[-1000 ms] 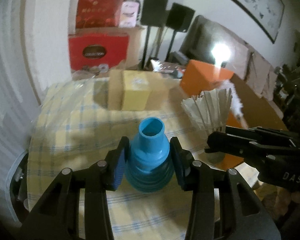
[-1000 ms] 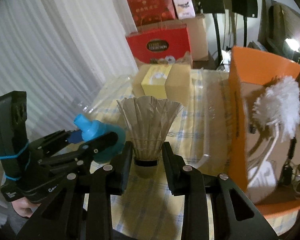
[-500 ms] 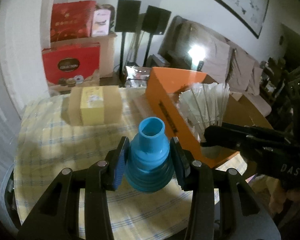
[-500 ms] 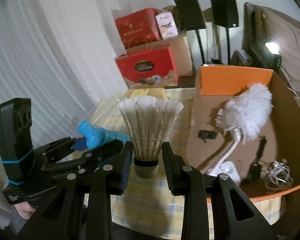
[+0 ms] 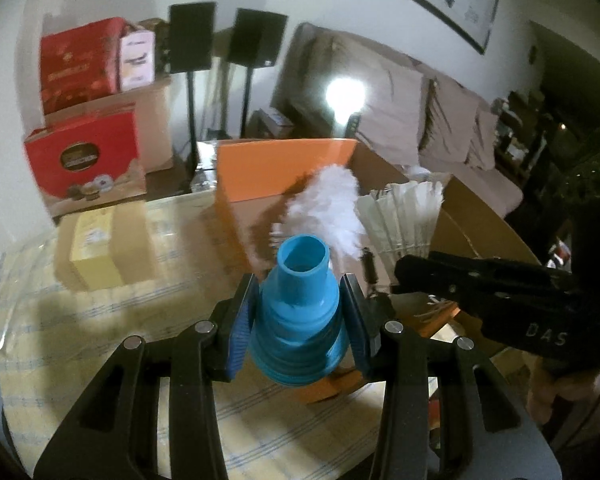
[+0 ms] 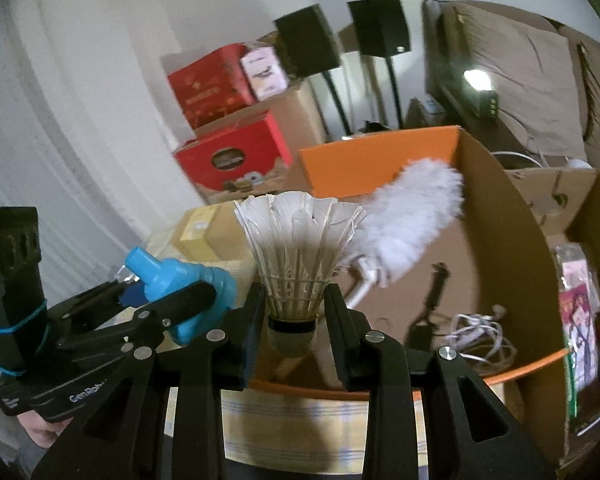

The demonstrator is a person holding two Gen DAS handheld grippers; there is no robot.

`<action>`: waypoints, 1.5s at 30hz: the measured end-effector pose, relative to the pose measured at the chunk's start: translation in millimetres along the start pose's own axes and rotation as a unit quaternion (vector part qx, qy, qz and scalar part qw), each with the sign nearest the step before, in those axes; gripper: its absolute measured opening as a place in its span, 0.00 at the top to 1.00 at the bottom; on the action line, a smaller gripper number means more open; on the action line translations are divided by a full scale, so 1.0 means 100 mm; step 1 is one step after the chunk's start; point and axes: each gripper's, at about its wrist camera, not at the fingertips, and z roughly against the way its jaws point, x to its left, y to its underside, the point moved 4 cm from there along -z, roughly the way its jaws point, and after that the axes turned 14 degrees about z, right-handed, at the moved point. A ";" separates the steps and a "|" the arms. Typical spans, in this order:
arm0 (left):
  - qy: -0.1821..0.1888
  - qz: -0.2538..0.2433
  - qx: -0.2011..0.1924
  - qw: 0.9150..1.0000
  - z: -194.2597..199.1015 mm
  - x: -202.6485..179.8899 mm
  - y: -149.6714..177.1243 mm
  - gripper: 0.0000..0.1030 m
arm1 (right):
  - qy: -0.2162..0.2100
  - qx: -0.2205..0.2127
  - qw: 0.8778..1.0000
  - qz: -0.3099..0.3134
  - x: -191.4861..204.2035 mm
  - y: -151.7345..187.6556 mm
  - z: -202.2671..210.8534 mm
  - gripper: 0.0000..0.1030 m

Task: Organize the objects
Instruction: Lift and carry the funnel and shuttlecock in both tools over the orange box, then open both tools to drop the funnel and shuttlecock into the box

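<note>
- Left hand-held gripper (image 5: 300, 316): jaws narrow, clamped on the blue funnel-shaped piece (image 5: 298, 316), spout pointing away from me. Grip unchanged vs. a sec ago.
- Right hand-held gripper (image 6: 294, 320): narrow, holding the shuttlecock (image 6: 298, 252) by its cork base, feathers up. Also unchanged.
- Change noted: both hands have travelled across the table (image 5: 100, 320) toward the orange box (image 6: 380, 160). A sec ago the box sat off at the table's right side; now its open top fills the view ahead.
- Shuttlecock now appears over the box's near rim; blue piece over the near left corner, prob. not fully inside yet.
- Box contents seen: white feather duster (image 6: 412, 208), tangled white cable (image 6: 480, 332), small dark item, not identifiable.
- Yellow-and-brown carton (image 5: 100, 244) remains at the table's far left, untouched.
- Assessment: carry phase nearly done. Next step likely needs lowering into free space near the front wall, then release. Risk: dropping onto duster or cable.
</note>
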 end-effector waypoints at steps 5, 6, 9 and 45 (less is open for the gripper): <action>0.005 -0.016 0.017 1.000 -0.25 -0.24 0.02 0.62 | 0.016 0.004 1.000 -0.023 -0.29 0.10 0.01 0.71; 0.006 -0.018 0.020 1.000 -0.29 -0.28 0.02 0.62 | 0.019 0.005 0.999 -0.027 -0.34 0.11 0.01 0.71; 0.005 -0.025 0.033 0.999 -0.44 -0.40 0.04 0.62 | 0.028 0.009 0.999 -0.038 -0.50 0.17 0.01 0.71; -0.024 -0.020 0.020 0.999 -0.54 -0.51 -0.14 0.18 | 0.097 0.005 0.992 -0.083 -1.14 0.23 0.09 0.57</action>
